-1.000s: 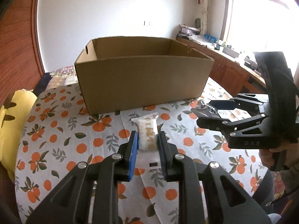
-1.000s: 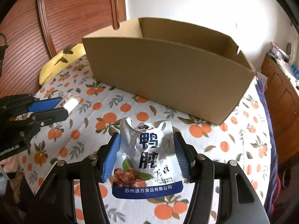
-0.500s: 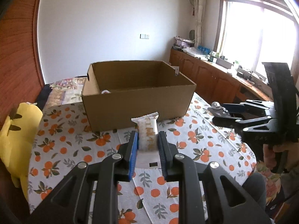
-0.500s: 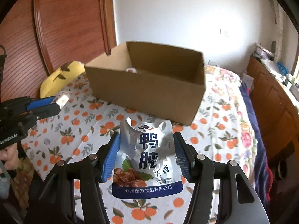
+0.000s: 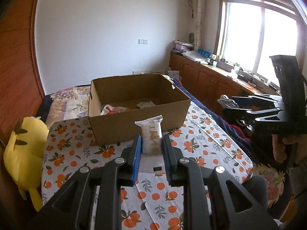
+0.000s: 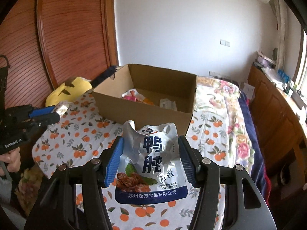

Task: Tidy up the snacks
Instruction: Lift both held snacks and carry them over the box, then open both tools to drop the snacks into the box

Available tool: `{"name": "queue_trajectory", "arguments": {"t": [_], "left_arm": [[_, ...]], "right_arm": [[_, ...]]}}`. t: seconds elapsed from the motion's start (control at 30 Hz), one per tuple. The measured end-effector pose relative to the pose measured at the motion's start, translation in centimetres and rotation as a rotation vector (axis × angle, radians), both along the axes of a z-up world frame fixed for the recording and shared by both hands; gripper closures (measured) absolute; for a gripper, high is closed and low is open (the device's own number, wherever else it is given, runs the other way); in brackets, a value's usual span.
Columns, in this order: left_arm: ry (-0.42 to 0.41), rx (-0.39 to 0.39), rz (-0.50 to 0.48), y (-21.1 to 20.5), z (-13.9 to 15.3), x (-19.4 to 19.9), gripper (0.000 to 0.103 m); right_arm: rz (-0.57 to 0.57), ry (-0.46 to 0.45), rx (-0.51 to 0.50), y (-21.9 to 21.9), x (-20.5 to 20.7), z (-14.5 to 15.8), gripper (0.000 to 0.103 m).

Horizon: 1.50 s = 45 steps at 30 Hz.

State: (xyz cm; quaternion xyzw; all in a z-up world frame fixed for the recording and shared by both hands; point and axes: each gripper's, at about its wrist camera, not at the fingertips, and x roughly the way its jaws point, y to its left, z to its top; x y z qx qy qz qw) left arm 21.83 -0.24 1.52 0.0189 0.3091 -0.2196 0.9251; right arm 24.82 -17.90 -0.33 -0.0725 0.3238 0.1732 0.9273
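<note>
A: Left gripper [image 5: 151,149] — state of the jaws?

B: Pinching a small white snack bar [image 5: 152,134], blue pads flat against both its sides. The bar stands upright between them, its crimped top end poking out past the tips. It is held in the air, in front of the near wall of the cardboard box [image 5: 142,123].

A: Right gripper [image 6: 150,159]?

B: Jaws part way spread, clamped on a silver snack pouch [image 6: 151,163] with blue print and a picture of meat slices on it. Each pad bears on one side edge of the pouch. The top edge of the pouch is crumpled. Also in the air, short of the box.

A: Box contents?

B: The box is open at the top and sits on an orange-patterned cloth [image 5: 74,149] spread over a bed. A few packets lie on its bottom: one pink and white [image 6: 132,96], one pale [image 6: 167,103]. Cannot read their labels.

A: Surroundings?

B: A yellow plush toy [image 5: 23,151] just beside the cloth's left edge. A hand [image 5: 285,145] around the right gripper's handle shows in the left wrist view.
</note>
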Motion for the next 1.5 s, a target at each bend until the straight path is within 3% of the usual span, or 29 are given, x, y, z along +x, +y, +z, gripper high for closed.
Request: {"name": "queue_trajectory", "arguments": {"t": [0.27, 0.6, 1.07, 1.27, 1.5], "left_arm": [[0.024, -0.010, -0.029, -1.2, 0.1, 1.7, 0.083], [-0.007, -0.021, -0.032, -1.6, 0.1, 4.7, 0.083], [-0.044, -0.064, -0.023, -1.8, -1.4, 16.2, 0.083], [-0.014, -0.059, -0.016, -2.2, -3.4, 20.8, 0.083], [0.032, -0.068, -0.002, -2.3, -6.0, 23.1, 0.083]], "right_arm": [[0.040, -0.020, 0.020, 0.7, 0.6, 0.4, 0.045], [0.069, -0.040, 0.035, 1.3, 2.4, 0.3, 0.045], [0.102, -0.068, 0.055, 2.6, 12.2, -0.5, 0.045], [0.088, -0.054, 0.047, 3.3, 17.3, -2.4, 0.045], [0.064, -0.012, 0.041, 4.0, 21.1, -5.1, 0.045]]}}
